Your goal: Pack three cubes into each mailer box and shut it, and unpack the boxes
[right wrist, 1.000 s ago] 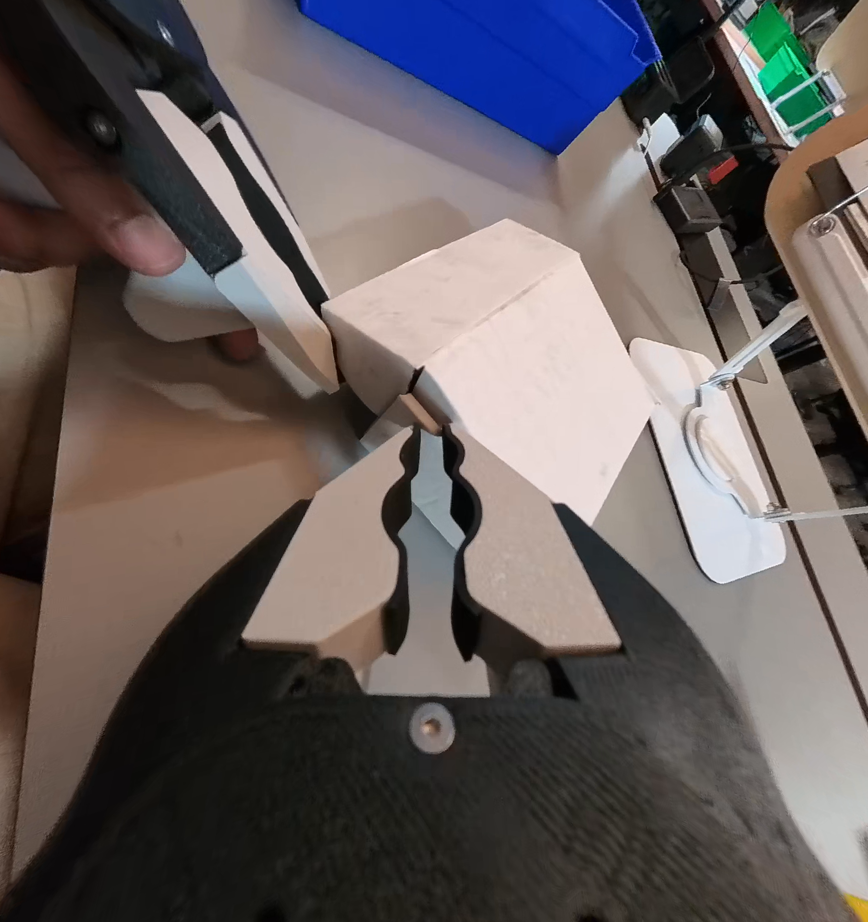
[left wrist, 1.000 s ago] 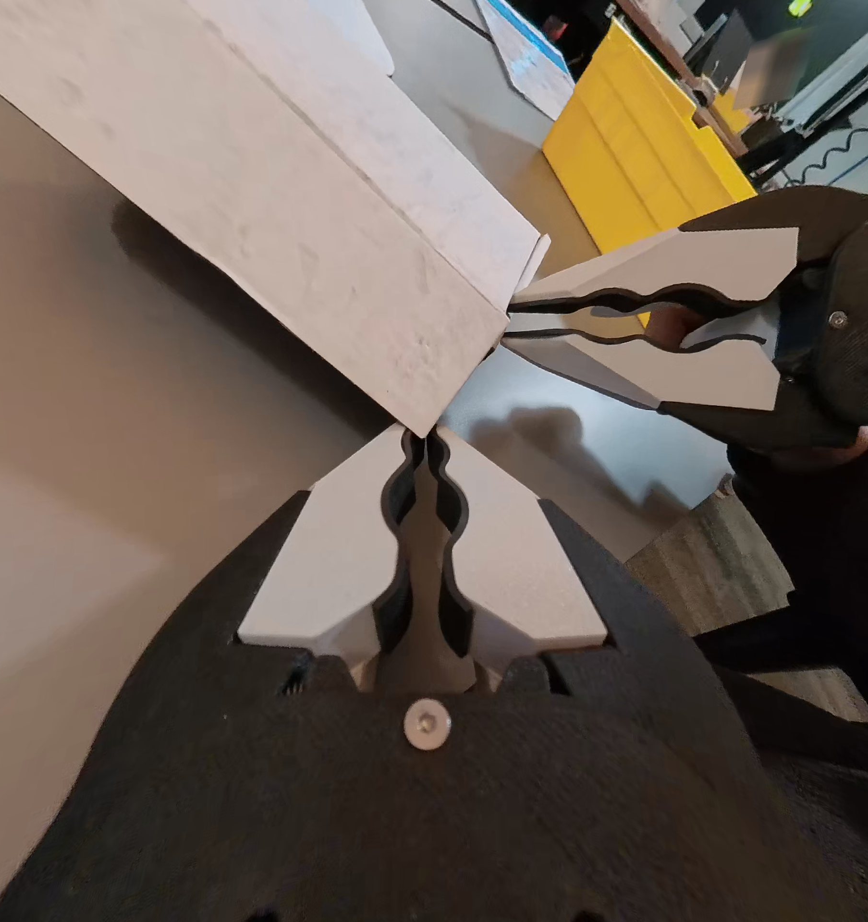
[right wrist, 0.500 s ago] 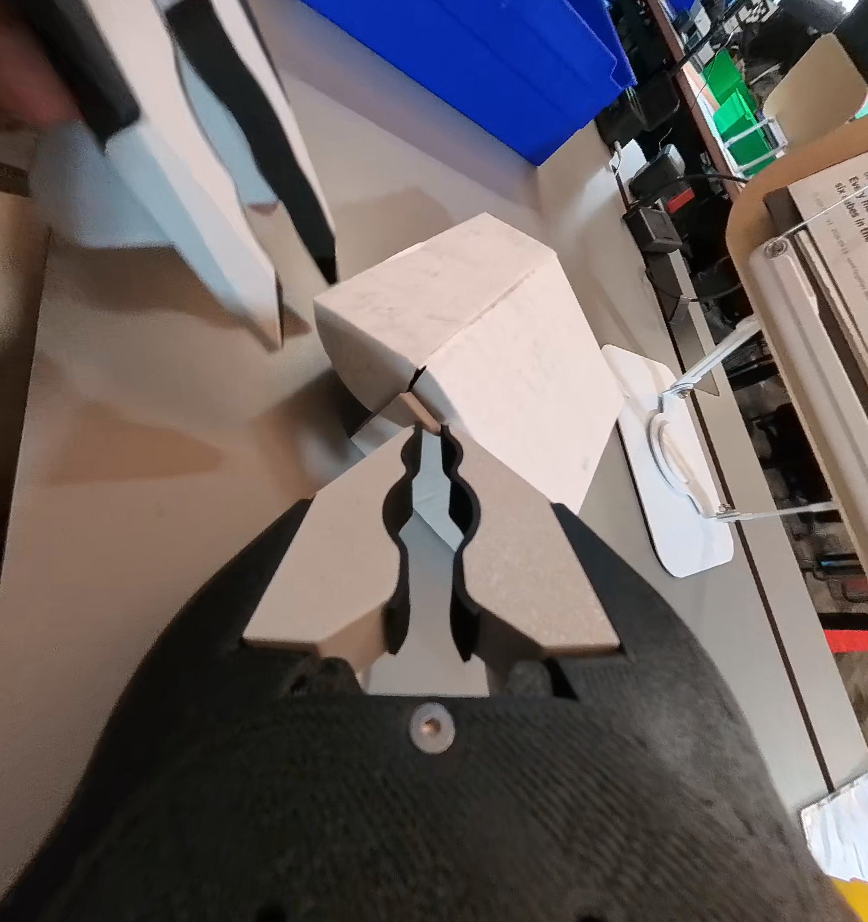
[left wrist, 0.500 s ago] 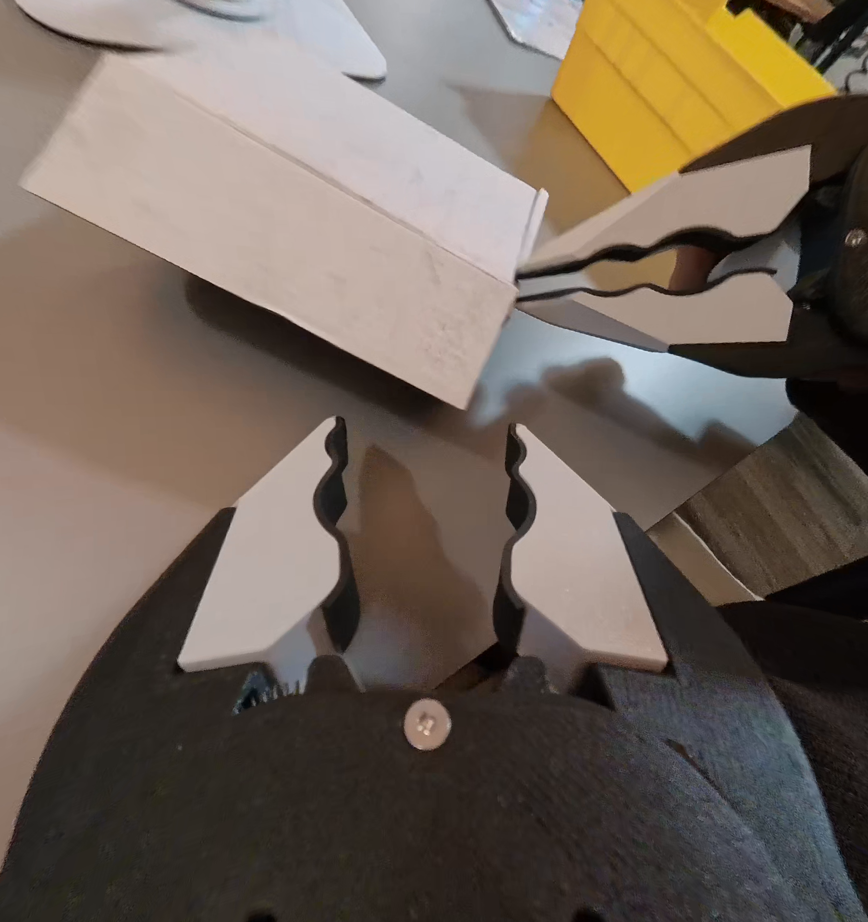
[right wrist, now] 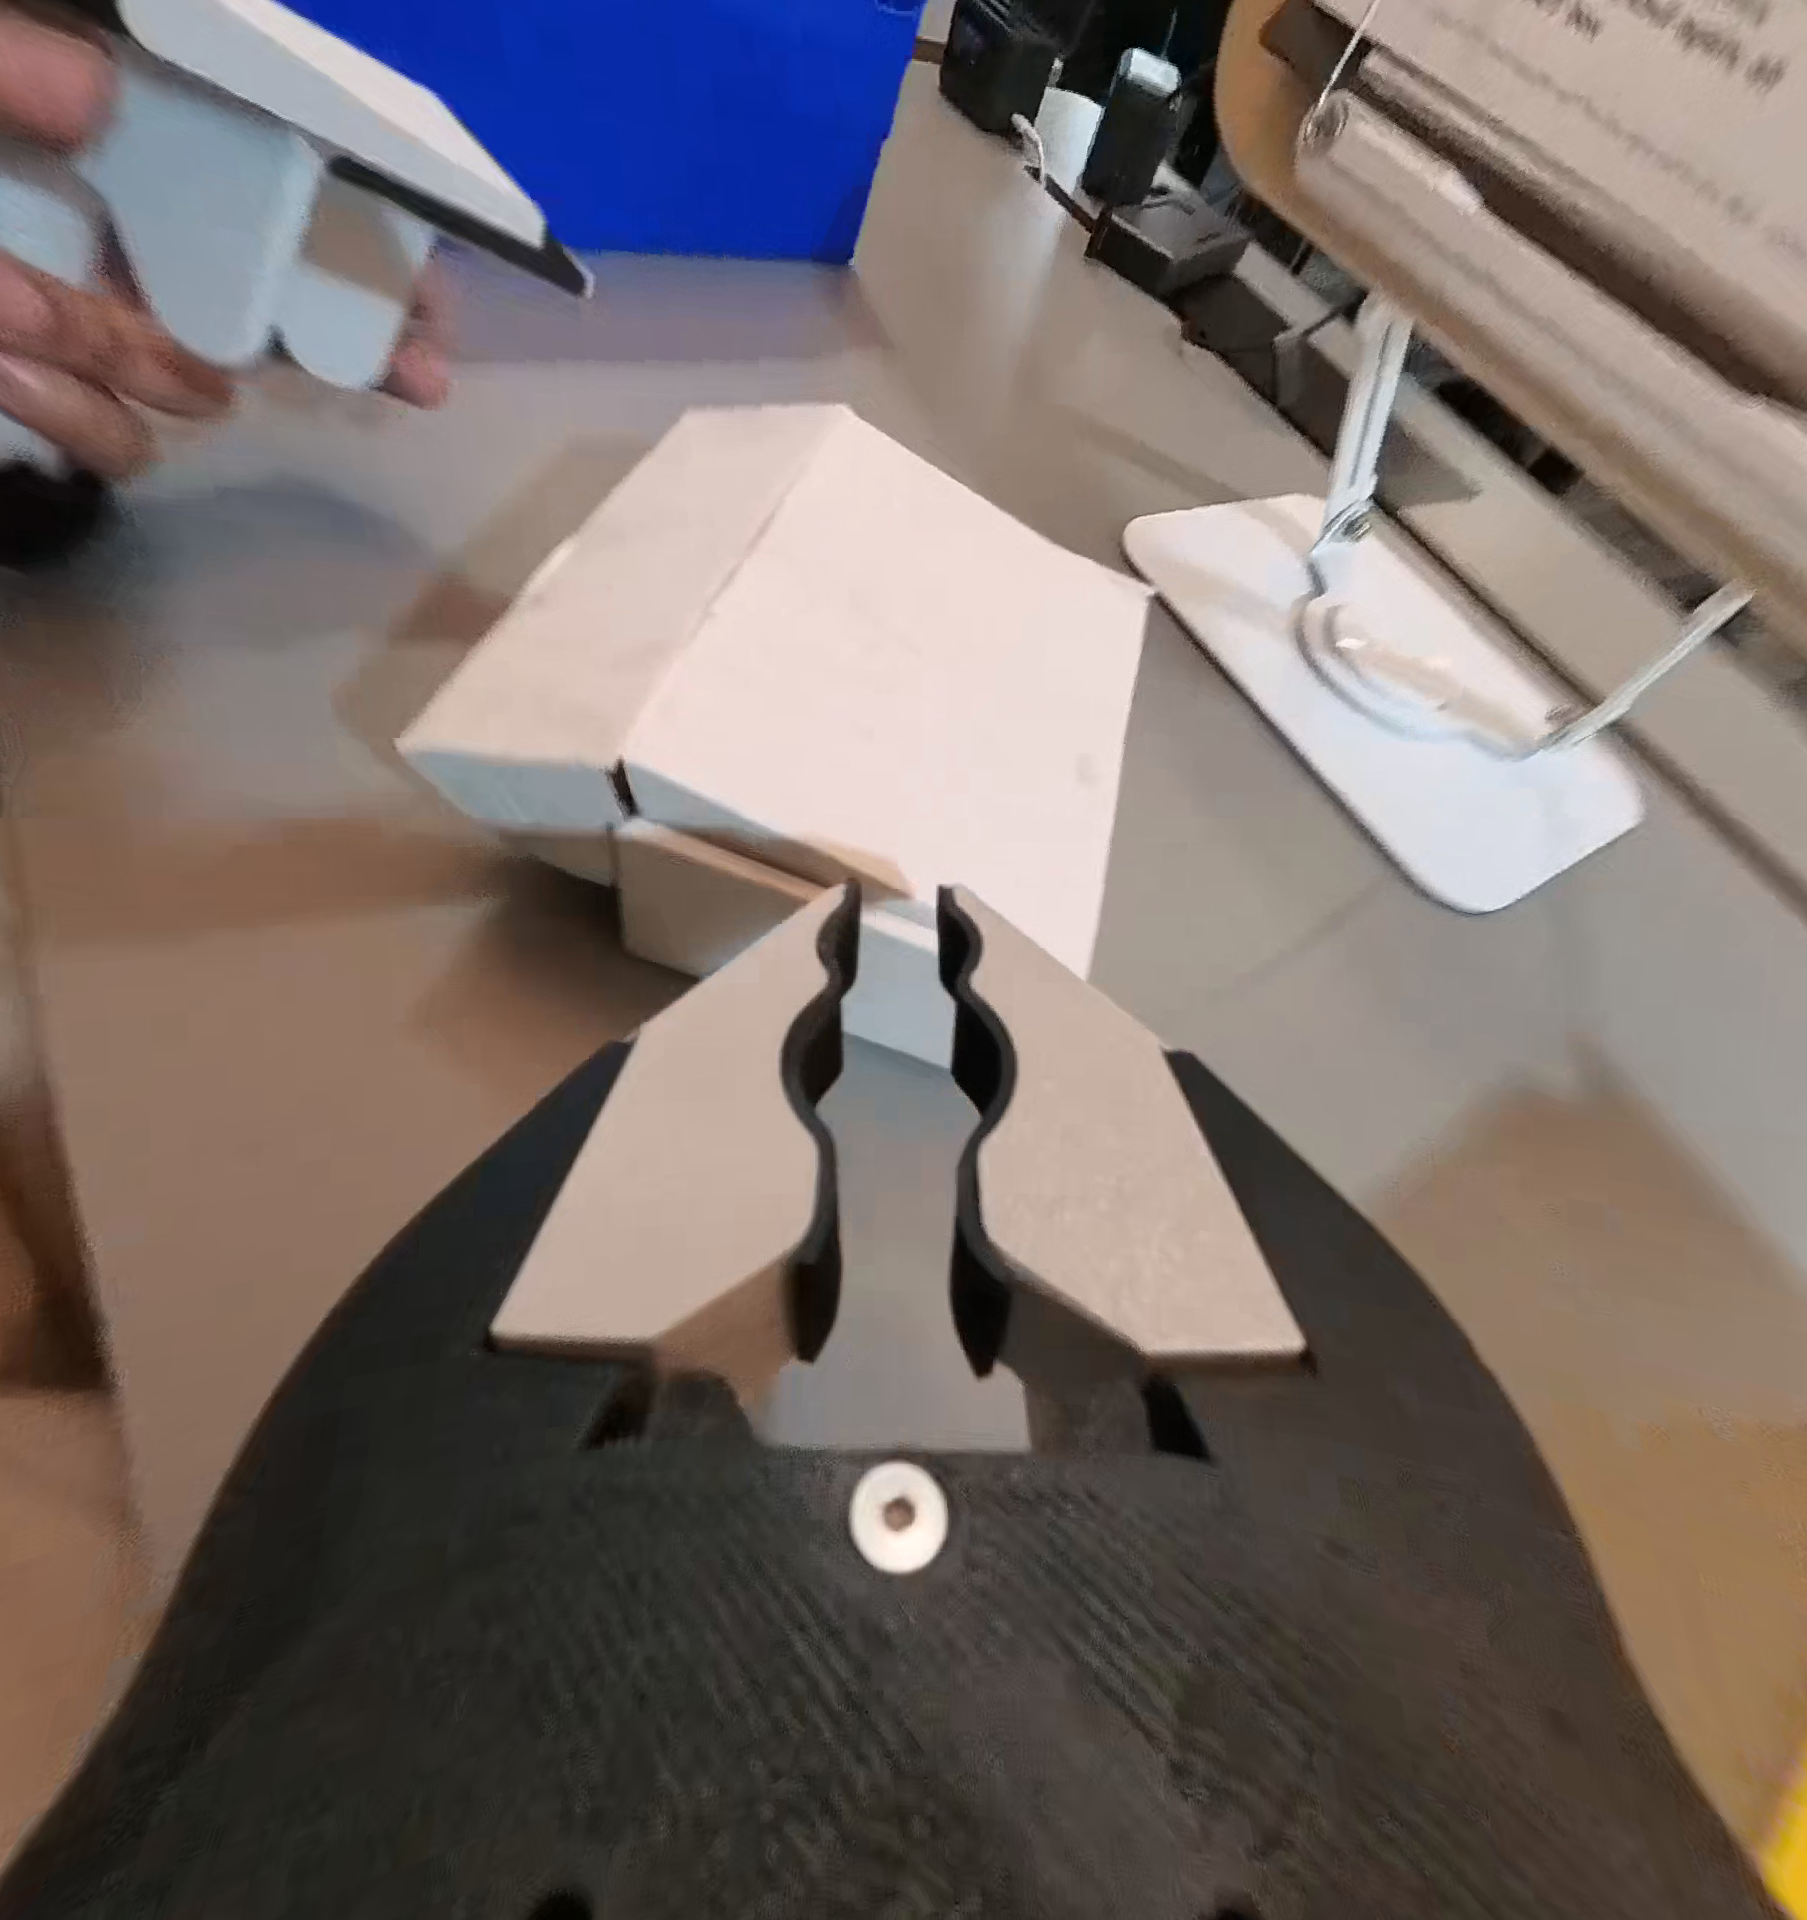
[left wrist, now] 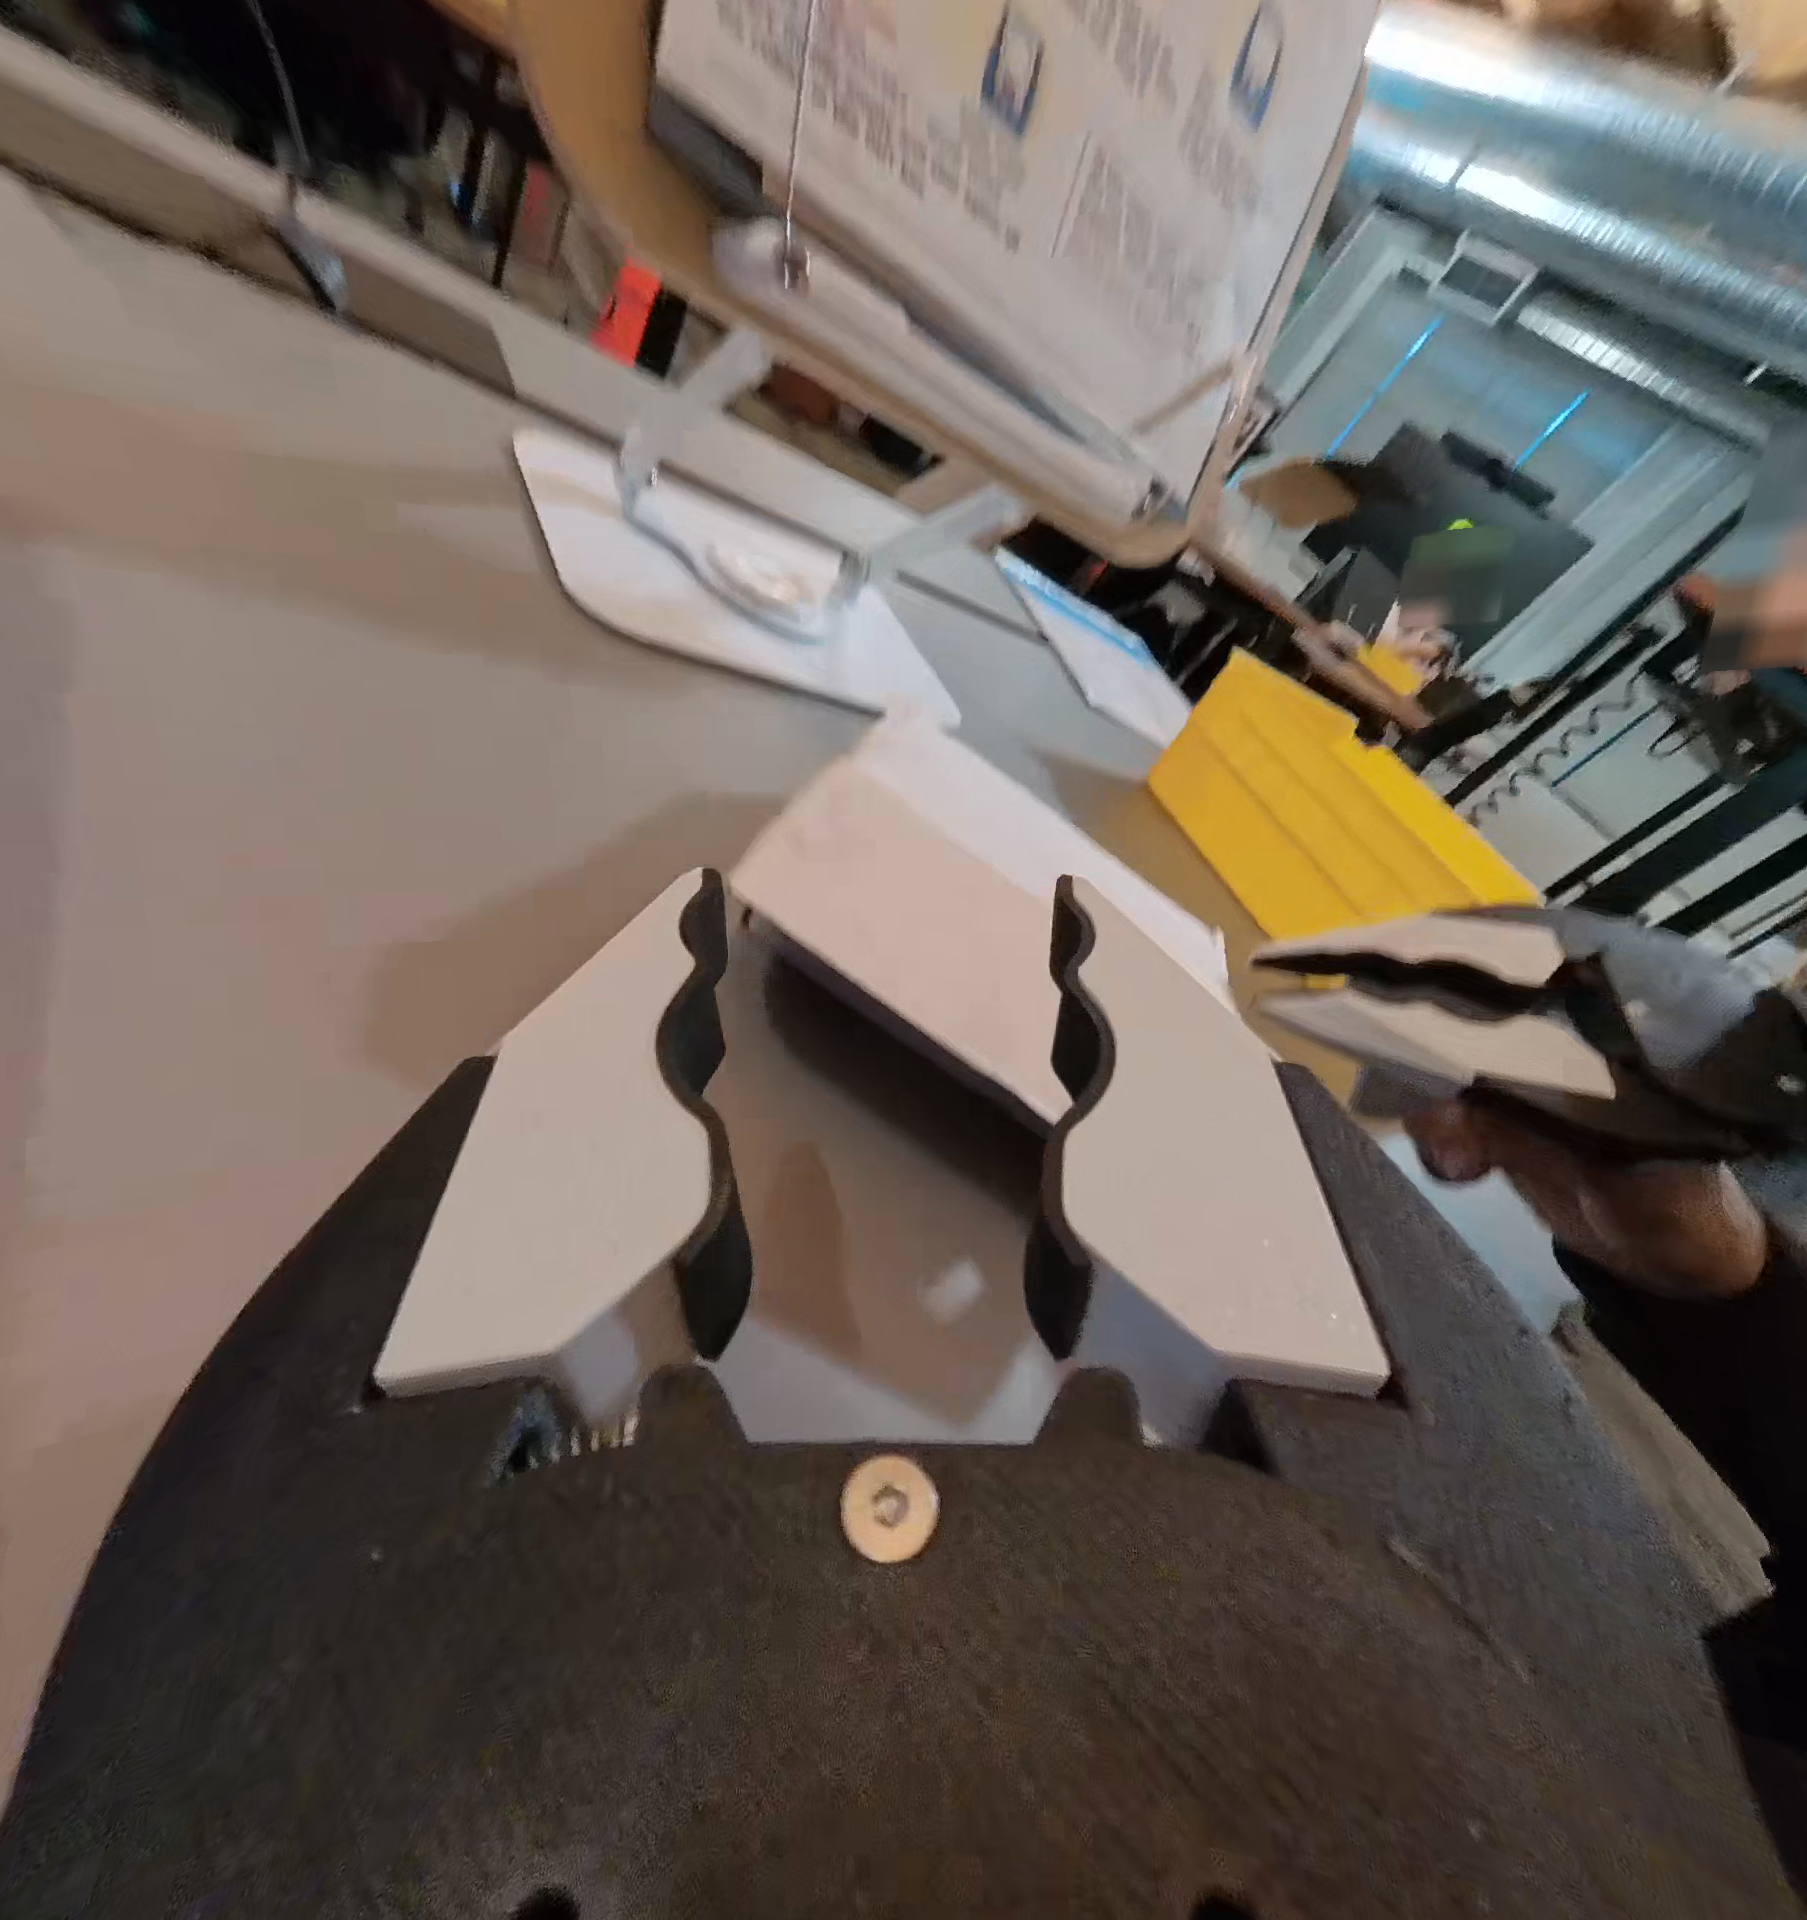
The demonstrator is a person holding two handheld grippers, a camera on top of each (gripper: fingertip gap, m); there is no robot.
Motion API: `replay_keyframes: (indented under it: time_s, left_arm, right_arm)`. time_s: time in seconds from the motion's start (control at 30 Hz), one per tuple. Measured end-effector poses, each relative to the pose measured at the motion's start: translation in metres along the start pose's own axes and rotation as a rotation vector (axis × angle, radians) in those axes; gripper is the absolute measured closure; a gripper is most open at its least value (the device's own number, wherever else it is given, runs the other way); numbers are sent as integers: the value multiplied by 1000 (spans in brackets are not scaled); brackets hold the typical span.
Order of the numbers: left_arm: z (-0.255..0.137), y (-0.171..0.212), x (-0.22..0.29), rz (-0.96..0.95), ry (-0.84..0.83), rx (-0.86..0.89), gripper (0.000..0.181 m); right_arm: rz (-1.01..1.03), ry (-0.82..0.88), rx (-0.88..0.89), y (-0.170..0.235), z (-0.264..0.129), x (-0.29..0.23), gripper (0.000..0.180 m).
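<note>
**Closed mailer box on the table, both grippers clear of it**

The white mailer box (right wrist: 878, 665) lies shut at the centre of the right wrist view, flat on the grey table (right wrist: 255, 1039); your right gripper (right wrist: 897, 904) sits just before its near corner, fingers slightly parted, gripping nothing, probably having just set it down; your left gripper (left wrist: 883, 894) is spread wide and empty, likely freed for the next box; the tilted sign on its white stand (right wrist: 1398, 769) carries print, blurred here.

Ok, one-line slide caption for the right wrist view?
Right gripper slightly open at the white mailer box lying on the table.
</note>
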State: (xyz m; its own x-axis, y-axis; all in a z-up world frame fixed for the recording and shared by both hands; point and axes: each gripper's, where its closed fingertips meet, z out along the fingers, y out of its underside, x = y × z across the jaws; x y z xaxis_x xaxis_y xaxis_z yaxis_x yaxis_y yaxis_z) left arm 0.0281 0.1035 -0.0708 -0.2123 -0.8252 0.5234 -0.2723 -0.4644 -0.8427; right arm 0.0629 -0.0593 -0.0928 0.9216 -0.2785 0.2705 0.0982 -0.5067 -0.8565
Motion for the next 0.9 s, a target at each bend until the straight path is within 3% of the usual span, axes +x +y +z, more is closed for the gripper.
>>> replay_keyframes:
  time_s: [0.03,0.13,0.3,0.43,0.67,0.77,0.9]
  left_arm:
    - [2,-11,2,-3,38,40,119]
    - [17,-29,6,-11,141,75,125]
    - [48,-9,6,-79,254,-115,118]
    - [42,0,19,-150,343,-183,128]
    - [26,32,38,-61,324,-282,124]
    - [32,16,26,89,210,-200,118]
    - [37,3,-10,149,64,-136,112]
  right_arm:
    - [65,-25,2,-1,1,-4,164]
    - [197,-68,20,-4,0,-12,161]
    - [355,-82,63,0,-15,-15,161]
    - [438,-62,83,8,-29,-11,162]
    - [486,56,135,12,-54,18,162]
    - [491,82,159,12,-63,24,162]
    - [494,59,170,10,-64,20,162]
